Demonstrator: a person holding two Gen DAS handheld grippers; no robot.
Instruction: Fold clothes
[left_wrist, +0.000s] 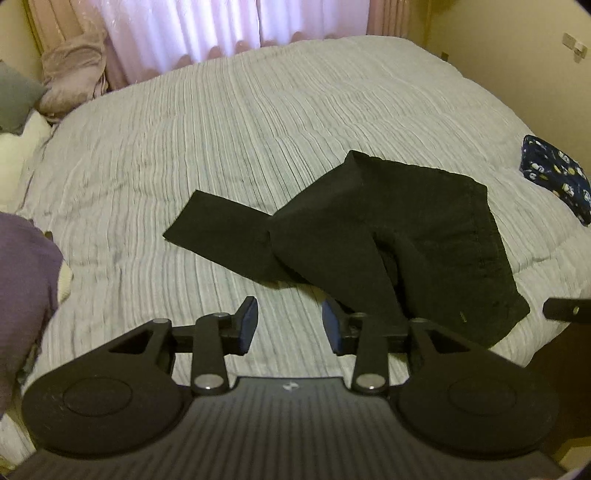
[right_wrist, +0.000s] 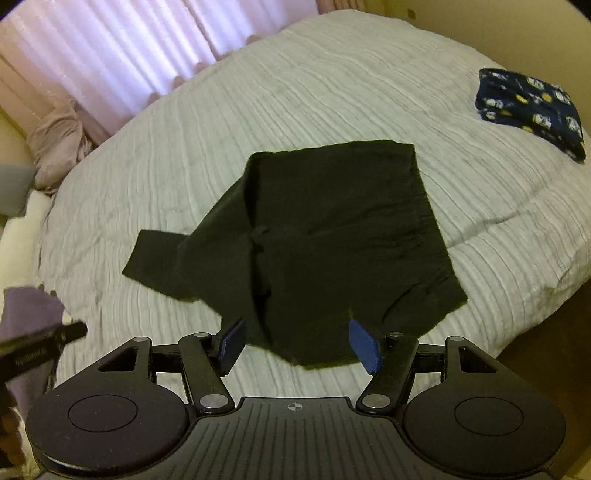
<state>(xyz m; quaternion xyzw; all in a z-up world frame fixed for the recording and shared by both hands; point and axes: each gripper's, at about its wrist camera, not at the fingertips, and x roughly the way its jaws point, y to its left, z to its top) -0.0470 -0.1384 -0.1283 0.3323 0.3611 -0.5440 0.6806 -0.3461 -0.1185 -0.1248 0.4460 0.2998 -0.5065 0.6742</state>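
- Bed (left_wrist: 221, 122) with pale ribbed quilt carries everything; white curtains (left_wrist: 184, 33) behind it.
- Black garment (right_wrist: 314, 229), looks like trousers, lies partly folded near the front edge of the bed, one leg or flap sticking out to the left.
- Left hand-held gripper (left_wrist: 290, 325): jaws spread apart, nothing between them, hovering over bare quilt just left of the garment's near corner.
- Right hand-held gripper (right_wrist: 297, 345): jaws spread wide, garment's near edge sits in the gap; contact with the blue pads (right_wrist: 364, 345) can't be confirmed.
- Folded navy patterned garment (right_wrist: 532, 110) at far right of the bed, well apart.
- Purple cloth (left_wrist: 22, 280) at left edge.
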